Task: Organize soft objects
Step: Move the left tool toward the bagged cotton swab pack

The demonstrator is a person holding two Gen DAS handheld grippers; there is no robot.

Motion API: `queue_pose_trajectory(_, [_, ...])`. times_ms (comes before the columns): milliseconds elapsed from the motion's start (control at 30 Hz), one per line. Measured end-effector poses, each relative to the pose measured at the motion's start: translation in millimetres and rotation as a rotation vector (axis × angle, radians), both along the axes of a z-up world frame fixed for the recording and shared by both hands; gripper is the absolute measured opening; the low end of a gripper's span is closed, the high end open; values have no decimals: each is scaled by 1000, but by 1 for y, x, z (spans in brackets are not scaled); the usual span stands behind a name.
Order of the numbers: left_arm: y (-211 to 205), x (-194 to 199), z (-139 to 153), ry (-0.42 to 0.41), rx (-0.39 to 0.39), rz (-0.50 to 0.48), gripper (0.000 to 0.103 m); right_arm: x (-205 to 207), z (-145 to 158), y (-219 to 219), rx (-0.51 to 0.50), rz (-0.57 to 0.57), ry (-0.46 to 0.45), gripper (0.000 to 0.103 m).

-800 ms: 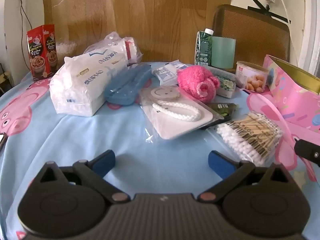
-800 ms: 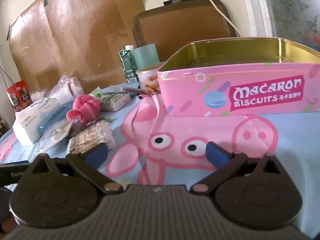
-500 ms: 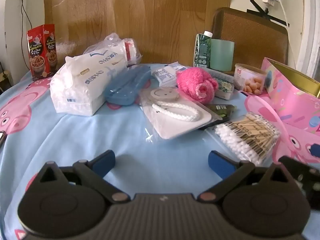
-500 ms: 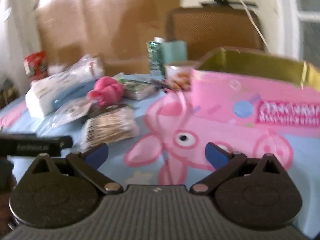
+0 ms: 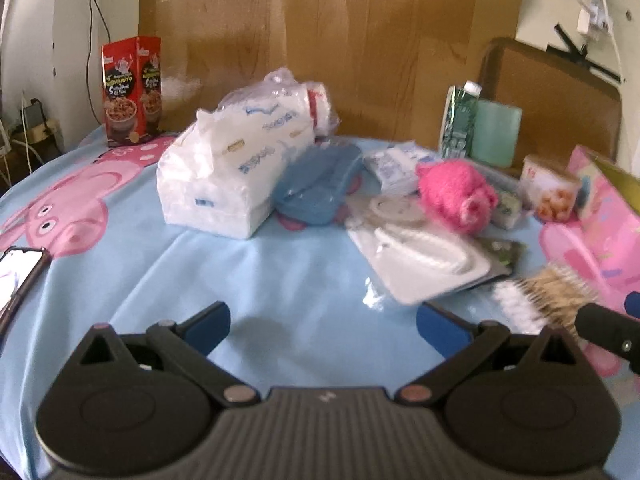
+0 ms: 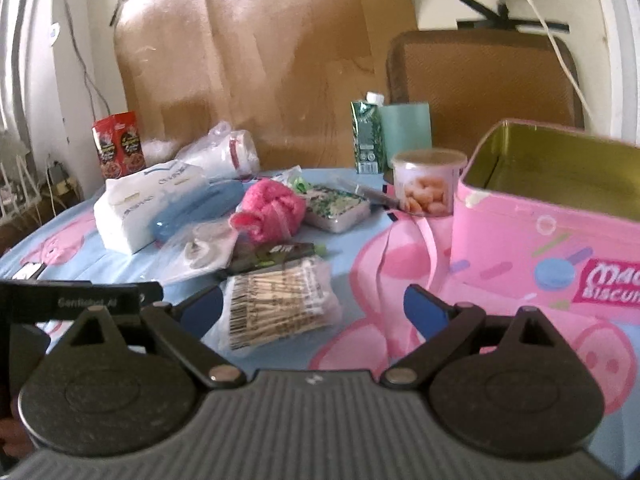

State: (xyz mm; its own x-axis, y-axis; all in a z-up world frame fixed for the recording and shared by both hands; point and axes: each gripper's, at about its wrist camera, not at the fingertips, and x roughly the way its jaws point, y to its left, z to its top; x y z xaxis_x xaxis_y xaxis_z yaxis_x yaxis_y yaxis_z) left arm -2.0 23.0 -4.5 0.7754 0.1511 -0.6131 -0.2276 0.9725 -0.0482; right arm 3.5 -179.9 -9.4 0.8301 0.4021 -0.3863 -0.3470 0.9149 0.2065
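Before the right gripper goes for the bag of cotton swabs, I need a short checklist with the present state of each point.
1. Right gripper jaws wide apart, nothing between them: ok.
2. Left gripper open and empty: ok.
3. Bag of cotton swabs lies just ahead of the right gripper, nothing on top: ok.
4. Pink biscuit tin open: ok.
5. Tin free of contents: cannot tell, floor hidden.
6. Left gripper clear of the swabs: cannot tell; its body shows beside the bag.

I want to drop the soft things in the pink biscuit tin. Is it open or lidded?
Open. The tin has no lid on it, and its gold inner walls show down from the rim. Its floor is hidden, so whether it is empty cannot be told.
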Motion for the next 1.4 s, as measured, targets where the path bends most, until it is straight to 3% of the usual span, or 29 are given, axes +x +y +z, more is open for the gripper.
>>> queue_pose_trajectory(100, [-3,3,-1,4,16,-22,103,8,-7,-5,12,23,70,91])
queue_pose_trajectory(400, [-5,6,-2,15,23,-36,103,-9,1,-1,-67,64,-34,91])
queue_pose_trajectory(900, [-4,5,-1,8,15,-42,103,-8,-3,1,-77,62,-32,92])
queue_pose_trajectory(1167, [0,2,-1,-9,-12,-49,103,-6,-3,3,-69,69,-4,92])
queue_pose_trajectory(1400, [10,-2,0,-51,-81,-61,103,2,-5,7,-86,82,43,92])
